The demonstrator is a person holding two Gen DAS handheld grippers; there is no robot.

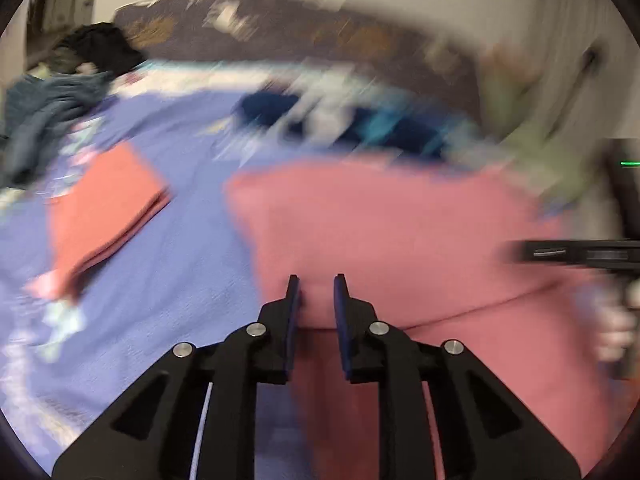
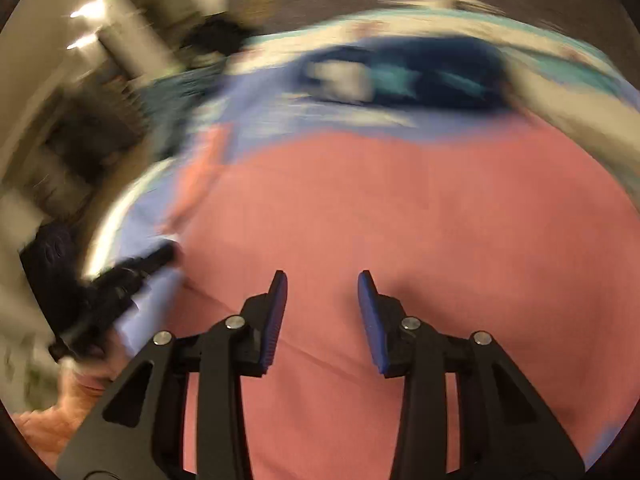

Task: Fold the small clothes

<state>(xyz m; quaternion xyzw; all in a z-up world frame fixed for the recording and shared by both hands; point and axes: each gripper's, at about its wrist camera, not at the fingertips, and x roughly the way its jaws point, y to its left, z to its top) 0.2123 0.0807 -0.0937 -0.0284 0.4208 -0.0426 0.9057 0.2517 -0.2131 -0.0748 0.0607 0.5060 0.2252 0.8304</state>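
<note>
A large pink cloth (image 1: 400,220) lies spread on the lilac bedsheet (image 1: 180,280). My left gripper (image 1: 317,280) stands over its near left part, by a fold line, jaws a narrow gap apart and pressing on nothing. My right gripper (image 2: 322,276) hovers over the middle of the pink cloth (image 2: 400,200), jaws wider apart and empty. In the left wrist view, a black finger (image 1: 560,254) of the right gripper reaches in from the right edge, with a hand (image 1: 616,332) below it. Both views are blurred.
A folded salmon cloth (image 1: 104,208) lies on the sheet to the left. A dark blue and teal garment (image 1: 272,108) lies behind the pink cloth. A grey-blue garment (image 1: 44,120) and a black one (image 1: 104,46) are heaped at the far left, before a dark headboard (image 1: 280,28).
</note>
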